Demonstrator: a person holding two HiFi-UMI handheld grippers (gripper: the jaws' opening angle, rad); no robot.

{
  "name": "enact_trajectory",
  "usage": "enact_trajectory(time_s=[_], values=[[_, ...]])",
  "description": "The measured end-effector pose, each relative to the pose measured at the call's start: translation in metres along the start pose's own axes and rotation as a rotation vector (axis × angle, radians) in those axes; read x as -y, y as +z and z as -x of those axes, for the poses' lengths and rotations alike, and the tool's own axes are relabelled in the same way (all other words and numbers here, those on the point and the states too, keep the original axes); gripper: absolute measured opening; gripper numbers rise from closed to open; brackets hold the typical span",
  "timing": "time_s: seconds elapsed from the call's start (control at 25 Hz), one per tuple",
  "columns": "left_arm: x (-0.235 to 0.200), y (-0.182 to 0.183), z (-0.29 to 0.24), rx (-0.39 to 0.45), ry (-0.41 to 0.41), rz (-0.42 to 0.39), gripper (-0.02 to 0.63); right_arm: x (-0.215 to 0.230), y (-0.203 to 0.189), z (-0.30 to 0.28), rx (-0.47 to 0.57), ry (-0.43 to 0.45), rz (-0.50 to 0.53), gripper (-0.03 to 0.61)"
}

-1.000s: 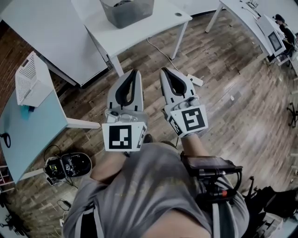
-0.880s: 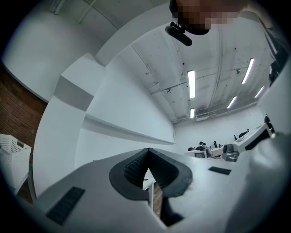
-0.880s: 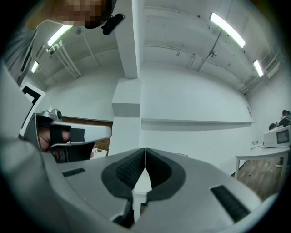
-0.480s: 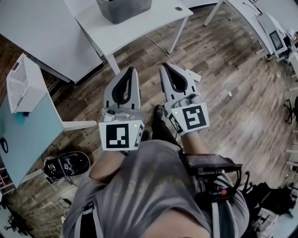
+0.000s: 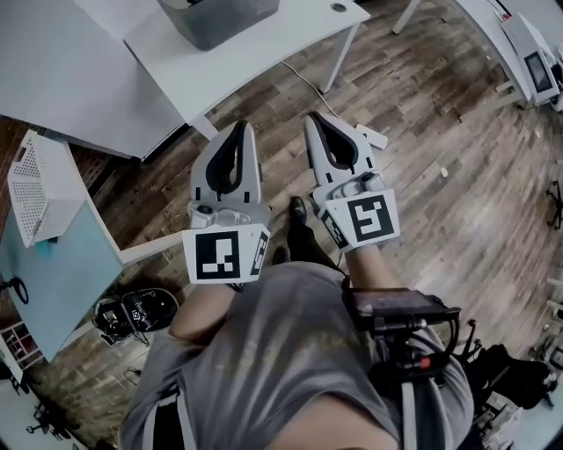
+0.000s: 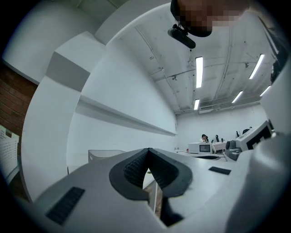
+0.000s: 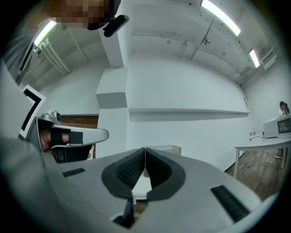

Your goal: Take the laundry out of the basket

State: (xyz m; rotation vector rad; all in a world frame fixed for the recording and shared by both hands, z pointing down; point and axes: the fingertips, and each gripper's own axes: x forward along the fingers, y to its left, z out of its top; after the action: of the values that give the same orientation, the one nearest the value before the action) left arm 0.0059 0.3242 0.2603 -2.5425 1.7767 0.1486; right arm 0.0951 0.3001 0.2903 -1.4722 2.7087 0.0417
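Note:
A grey basket (image 5: 215, 18) stands on the white table (image 5: 264, 53) at the top of the head view, cut off by the frame edge; no laundry shows in it. My left gripper (image 5: 237, 130) and right gripper (image 5: 314, 121) are held side by side over the wooden floor, short of the table, both pointing at it. Each has its jaws together with nothing between them. In the left gripper view the left gripper (image 6: 148, 150) points level, with the basket (image 6: 102, 155) beyond it. The right gripper (image 7: 145, 149) likewise has the basket (image 7: 164, 149) behind its tip.
A white perforated bin (image 5: 40, 189) sits on a light-blue table (image 5: 53, 272) at the left. On the floor lie a power strip (image 5: 369, 136) with its cable and a dark device (image 5: 136, 312). More white tables (image 5: 537, 53) stand at the right.
The view has shifted: table and basket slid toward the upper edge and the left-hand bin moved down. Both grippers stayed shut and side by side. A shoe now shows between them.

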Motion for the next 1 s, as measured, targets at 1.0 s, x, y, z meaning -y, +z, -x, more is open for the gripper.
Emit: enact_trajectory(time_s=[1.0], values=[[-0.015, -0.001, -0.165, 0.013, 0.087, -0.086, 0.008, 0.125, 0.014, -0.127, 0.085, 0.1, -0.025, 0.009]])
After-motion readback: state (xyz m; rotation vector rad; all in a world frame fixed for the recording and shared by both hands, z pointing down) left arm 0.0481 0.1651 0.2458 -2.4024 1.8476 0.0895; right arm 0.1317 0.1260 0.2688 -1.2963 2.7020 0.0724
